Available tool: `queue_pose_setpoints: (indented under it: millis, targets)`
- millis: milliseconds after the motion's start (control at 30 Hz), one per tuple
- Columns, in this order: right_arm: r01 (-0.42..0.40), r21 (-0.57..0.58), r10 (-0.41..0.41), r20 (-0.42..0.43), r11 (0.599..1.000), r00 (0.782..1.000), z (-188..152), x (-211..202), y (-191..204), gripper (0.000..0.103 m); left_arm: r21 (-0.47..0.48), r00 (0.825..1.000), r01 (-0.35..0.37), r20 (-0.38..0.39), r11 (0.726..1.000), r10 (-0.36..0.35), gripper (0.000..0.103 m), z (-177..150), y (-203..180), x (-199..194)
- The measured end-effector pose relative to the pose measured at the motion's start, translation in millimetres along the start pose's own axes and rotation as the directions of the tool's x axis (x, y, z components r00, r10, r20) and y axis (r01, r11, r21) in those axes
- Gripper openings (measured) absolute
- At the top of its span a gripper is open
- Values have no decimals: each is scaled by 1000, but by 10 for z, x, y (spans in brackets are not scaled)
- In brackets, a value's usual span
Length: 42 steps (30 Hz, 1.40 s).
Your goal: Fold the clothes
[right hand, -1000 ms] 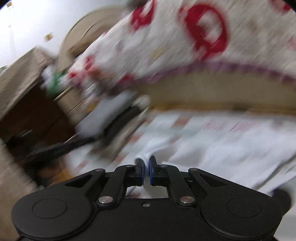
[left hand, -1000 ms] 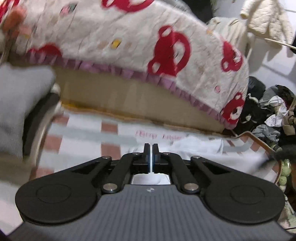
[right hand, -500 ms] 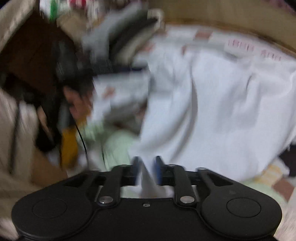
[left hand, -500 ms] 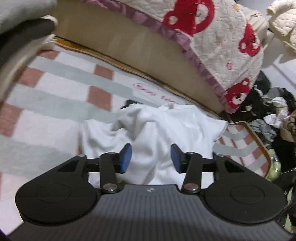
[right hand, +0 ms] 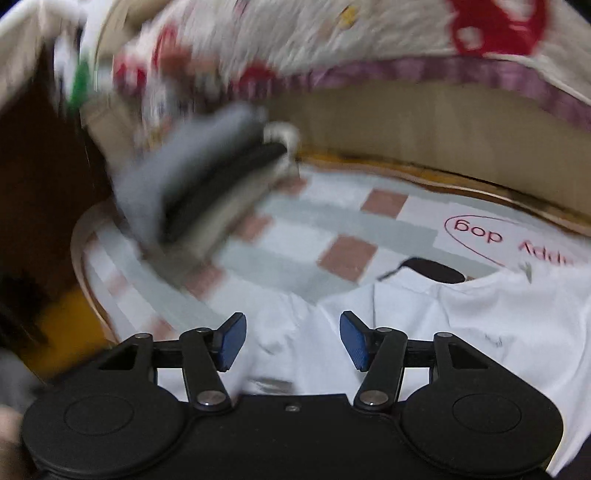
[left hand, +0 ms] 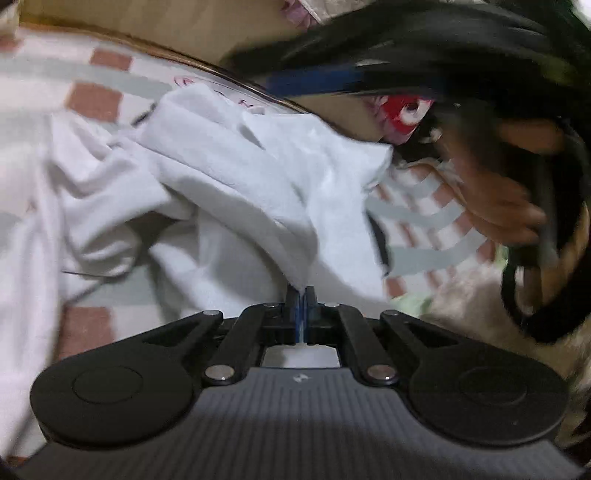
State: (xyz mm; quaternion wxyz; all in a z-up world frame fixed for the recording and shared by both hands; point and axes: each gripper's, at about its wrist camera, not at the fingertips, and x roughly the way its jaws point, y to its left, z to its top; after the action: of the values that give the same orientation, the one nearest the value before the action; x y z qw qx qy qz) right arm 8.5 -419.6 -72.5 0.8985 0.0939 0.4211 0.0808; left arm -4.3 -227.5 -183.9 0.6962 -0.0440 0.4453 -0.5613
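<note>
A crumpled white garment (left hand: 221, 177) lies on a checked mat (left hand: 92, 99). My left gripper (left hand: 303, 295) is shut on a raised fold of it, and the cloth runs up from the pads in a ridge. In the right wrist view the same white garment (right hand: 480, 325) lies spread out, with a dark patch (right hand: 432, 271) at its far edge. My right gripper (right hand: 293, 339) hangs low over its left part. Its jaws are opening, and the blue pads (right hand: 232, 339) stand clear of the cloth beneath them.
A person's hand (left hand: 498, 192) with blurred black gear sweeps past on the right in the left wrist view. A stack of folded grey and dark clothes (right hand: 192, 184) sits at the mat's (right hand: 295, 236) far left. A bed with a red bear quilt (right hand: 480, 33) borders the mat behind.
The left gripper sank, opened over the white garment and shut on a fold. The right gripper let go of the cloth it pinched, opened wide and swung over the garment's left part.
</note>
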Motion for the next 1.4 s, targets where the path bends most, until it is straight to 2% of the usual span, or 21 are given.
queue_pose_setpoints:
  millis: [100,133,167,233,267,367,433,567,600,667,733,800,867,967,1033,1067,1100,1200,1233,1300,1400]
  targets:
    - [68,-150,-76,-52,986,996,-137,446,88,60,91,996,-83,-10,992,85,2,-28,-66,-140]
    - [92,-171,-103,-53,981,993,-210,495,51,50,106,994,-107,1,989,108,5,-33,-74,-205]
    - [117,-192,-129,-53,974,990,-284,544,13,8,111,991,-135,30,985,133,14,-33,-68,-292]
    - [147,-200,-161,-54,969,985,-413,590,-97,6,103,979,-193,93,976,184,39,-26,-21,-469]
    - [127,-135,-135,-56,983,989,-442,507,-223,6,83,966,-235,130,968,223,53,-15,24,-565]
    - [52,24,-50,-92,998,995,-543,314,-548,6,32,913,-372,194,928,359,57,37,198,-761]
    - [0,109,13,-117,994,993,-640,247,-695,6,10,891,-424,185,905,415,62,72,317,-795]
    - [-22,174,52,-173,985,984,-824,258,-803,6,7,873,-475,131,880,470,65,108,468,-680]
    - [-21,177,54,-186,984,981,-857,268,-803,6,-6,877,-470,116,883,467,65,124,471,-659]
    - [-22,191,61,-201,981,978,-910,265,-813,6,-59,900,-422,99,905,426,65,122,487,-624]
    - [-25,214,71,-210,977,975,-962,234,-839,6,-35,910,-402,92,915,403,65,123,418,-563]
    - [-20,229,72,-219,973,973,-1036,193,-852,6,38,895,-442,77,896,438,68,103,357,-452]
    - [-13,226,65,-227,974,972,-1100,168,-840,6,106,869,-494,59,863,491,70,91,315,-326]
    - [-13,209,61,-227,978,972,-1125,152,-819,6,176,838,-540,26,823,545,70,77,316,-165]
    - [-18,199,65,-232,980,970,-1131,150,-806,6,215,823,-556,6,803,569,42,95,307,-104]
    - [-26,200,75,-243,979,967,-1150,147,-799,6,236,803,-582,19,778,595,9,118,270,-107]
    - [-34,202,86,-253,979,964,-1170,144,-793,7,246,789,-602,37,759,614,10,146,234,-132]
    - [-56,207,110,-260,977,959,-1203,117,-783,13,177,783,-623,135,762,608,10,277,142,-420]
    - [-63,209,118,-260,976,958,-1211,107,-780,14,160,765,-643,187,749,616,10,333,100,-563]
    - [-78,233,136,-245,969,960,-1206,97,-805,16,138,713,-692,284,708,641,10,419,32,-796]
    - [-132,280,191,-193,951,962,-1191,45,-835,21,44,667,-692,421,721,615,10,543,-12,-1198]
